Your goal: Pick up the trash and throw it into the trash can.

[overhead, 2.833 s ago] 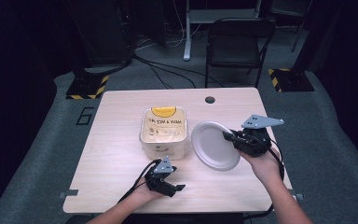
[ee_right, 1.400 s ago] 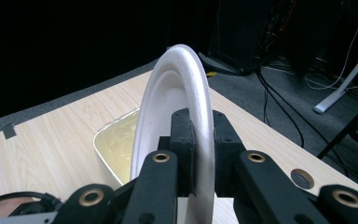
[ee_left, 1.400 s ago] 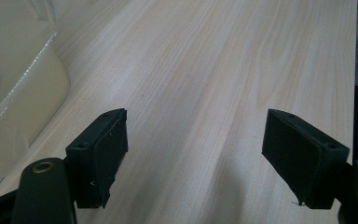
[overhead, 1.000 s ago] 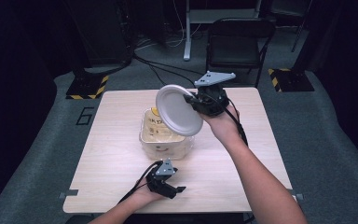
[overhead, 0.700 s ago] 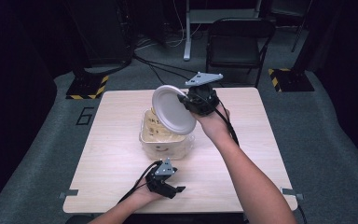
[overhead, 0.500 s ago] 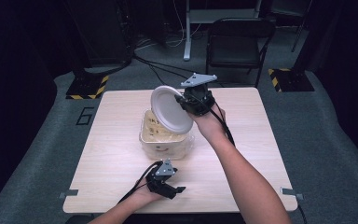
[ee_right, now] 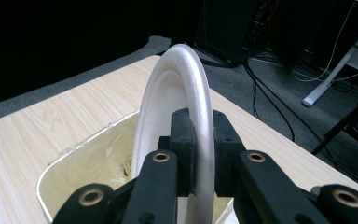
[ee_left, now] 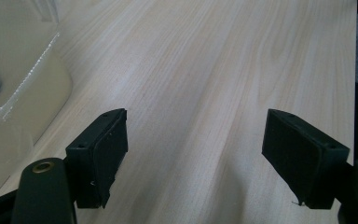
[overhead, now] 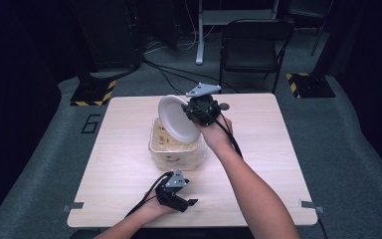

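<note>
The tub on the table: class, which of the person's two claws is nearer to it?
The right. The right claw holds a white plate on edge directly above the tub. The left claw rests open on the table nearer the person, apart from the tub.

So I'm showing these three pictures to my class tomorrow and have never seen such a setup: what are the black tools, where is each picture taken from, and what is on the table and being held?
A person sits at a wooden table with a hand-held two-jaw gripper in each hand; there is no robot arm.

The high view comes from a fixed camera above the person, whose forearms enter from the bottom. The other two pictures come from cameras riding on the grippers, looking along their black jaws.

On the table stands a cream plastic tub, open at the top.

The right gripper is shut on the rim of a white disposable plate, holding it tilted on edge above the tub. In the right gripper view the two pads pinch the plate from both sides.

The left gripper rests near the table's front edge, its jaws open with only bare wood between them, as the left gripper view shows.
</note>
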Demonstrator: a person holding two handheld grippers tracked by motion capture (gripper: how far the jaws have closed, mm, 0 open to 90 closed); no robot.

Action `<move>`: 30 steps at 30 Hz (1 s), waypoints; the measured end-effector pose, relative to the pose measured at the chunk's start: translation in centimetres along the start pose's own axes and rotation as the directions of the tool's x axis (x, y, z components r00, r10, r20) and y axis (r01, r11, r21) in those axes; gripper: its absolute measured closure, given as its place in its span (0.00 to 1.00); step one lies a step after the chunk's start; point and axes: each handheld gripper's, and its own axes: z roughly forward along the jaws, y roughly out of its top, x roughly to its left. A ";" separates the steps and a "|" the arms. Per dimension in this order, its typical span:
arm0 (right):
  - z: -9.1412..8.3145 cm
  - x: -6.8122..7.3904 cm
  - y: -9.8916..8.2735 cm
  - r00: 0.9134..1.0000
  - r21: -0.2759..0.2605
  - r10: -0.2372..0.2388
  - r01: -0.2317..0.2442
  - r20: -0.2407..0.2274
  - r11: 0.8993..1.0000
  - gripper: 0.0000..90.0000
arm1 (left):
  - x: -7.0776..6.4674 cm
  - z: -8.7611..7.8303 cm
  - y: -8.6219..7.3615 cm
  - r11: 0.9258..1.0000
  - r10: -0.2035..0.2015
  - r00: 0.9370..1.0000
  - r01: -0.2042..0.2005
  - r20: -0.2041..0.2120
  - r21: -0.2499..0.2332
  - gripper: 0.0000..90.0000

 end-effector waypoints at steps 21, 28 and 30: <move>3.0 1.3 -2.9 0.998 0.045 -0.059 0.061 -0.033 0.997 0.91 | 0.0 0.1 -0.1 1.000 -0.010 1.000 0.010 0.005 0.002 0.24; 4.0 1.6 -3.8 0.996 0.077 -0.073 0.076 -0.049 0.994 0.89 | 0.0 0.1 -0.1 1.000 -0.008 1.000 0.008 0.005 0.004 0.24; 4.1 1.8 -4.2 0.997 0.088 -0.064 0.068 -0.052 0.994 0.83 | 0.1 0.2 -0.1 1.000 -0.010 1.000 0.010 0.002 -0.002 0.24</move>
